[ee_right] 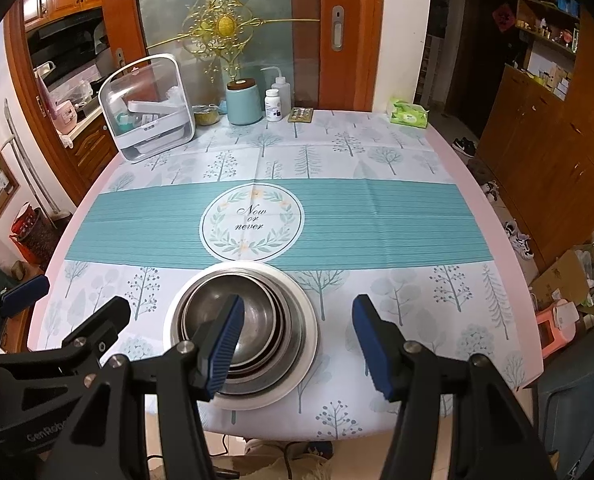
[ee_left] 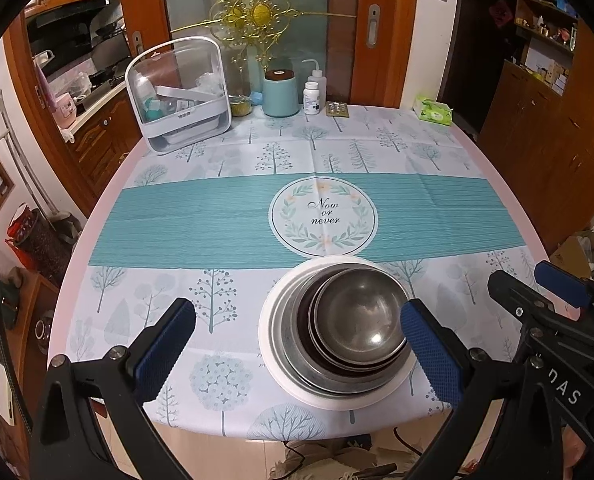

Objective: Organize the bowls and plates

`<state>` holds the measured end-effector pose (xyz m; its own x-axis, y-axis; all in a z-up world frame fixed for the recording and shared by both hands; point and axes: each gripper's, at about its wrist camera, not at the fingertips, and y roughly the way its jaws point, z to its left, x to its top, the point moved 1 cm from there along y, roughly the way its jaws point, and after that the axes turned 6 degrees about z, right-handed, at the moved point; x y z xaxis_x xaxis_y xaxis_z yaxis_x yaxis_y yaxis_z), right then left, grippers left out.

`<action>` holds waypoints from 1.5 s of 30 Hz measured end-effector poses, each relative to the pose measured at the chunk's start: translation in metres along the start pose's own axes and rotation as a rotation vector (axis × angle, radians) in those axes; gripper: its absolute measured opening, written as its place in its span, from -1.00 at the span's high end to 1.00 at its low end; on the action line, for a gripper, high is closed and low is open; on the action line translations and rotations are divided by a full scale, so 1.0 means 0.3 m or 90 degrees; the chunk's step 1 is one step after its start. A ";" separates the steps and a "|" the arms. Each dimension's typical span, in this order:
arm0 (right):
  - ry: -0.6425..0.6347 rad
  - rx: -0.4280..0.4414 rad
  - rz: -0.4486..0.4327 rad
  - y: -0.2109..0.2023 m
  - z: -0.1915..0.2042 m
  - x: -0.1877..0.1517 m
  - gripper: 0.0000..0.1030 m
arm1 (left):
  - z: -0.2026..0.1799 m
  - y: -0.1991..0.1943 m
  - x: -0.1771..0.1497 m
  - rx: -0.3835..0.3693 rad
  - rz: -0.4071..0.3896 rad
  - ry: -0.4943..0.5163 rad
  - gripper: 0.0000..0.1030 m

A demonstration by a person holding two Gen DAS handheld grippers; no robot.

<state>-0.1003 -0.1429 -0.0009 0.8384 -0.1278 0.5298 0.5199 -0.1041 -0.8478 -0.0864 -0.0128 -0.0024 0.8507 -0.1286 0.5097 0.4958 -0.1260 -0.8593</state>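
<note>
Item: stack (ee_left: 339,340) of nested steel bowls (ee_right: 241,332) on a white plate (ee_left: 269,364), set on the bench (ee_left: 233,216) near its front edge, just below the round "Now or never" print (ee_left: 323,216) of the cloth.

Left gripper (ee_left: 301,352): fingers are held wide, nothing between the pads. In its own view the stack is seen mostly inside the gap, toward the right finger (ee_left: 433,356), whose pad overlaps the plate's right rim. Contact cannot be told. The left finger (ee_left: 165,344) stands well apart from the stack, over bare cloth.

Right gripper (ee_right: 301,350): fingers are held apart, nothing gripped. In its own view the left finger (ee_right: 225,348) is seen over the bowls, covering part of their front; whether it touches them cannot be told. The right finger (ee_right: 371,350) stands clear of the plate, over cloth. The gap itself takes in only the plate's right edge.

Each gripper is seen partly in the other's view, cut off at the frame edge.

Hidden or unclear: the number of bowls cannot be fixed, as only rims are seen. The plate's front rim is partly covered in the right view.

Back of bench: clear box (ee_left: 179,94), teal canister (ee_left: 281,94), pill bottle (ee_left: 312,98), tissue pack (ee_left: 433,110). Labels are too small to be read.
</note>
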 end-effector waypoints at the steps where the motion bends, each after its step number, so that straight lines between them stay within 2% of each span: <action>1: 0.000 -0.001 0.000 0.001 -0.001 0.002 -0.10 | -0.002 0.002 0.001 0.000 0.000 0.001 -0.98; 20: 0.005 -0.007 -0.001 0.019 -0.018 0.027 -0.10 | -0.018 0.026 0.042 -0.003 0.002 0.011 -0.98; 45: 0.006 -0.004 0.013 0.062 0.006 0.054 -0.10 | 0.021 0.067 0.070 -0.005 0.018 0.007 -0.98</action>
<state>-0.0769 -0.1452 -0.0082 0.8472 -0.1388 0.5128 0.5018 -0.1075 -0.8583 -0.0575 -0.0118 -0.0092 0.8624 -0.1436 0.4855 0.4698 -0.1305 -0.8731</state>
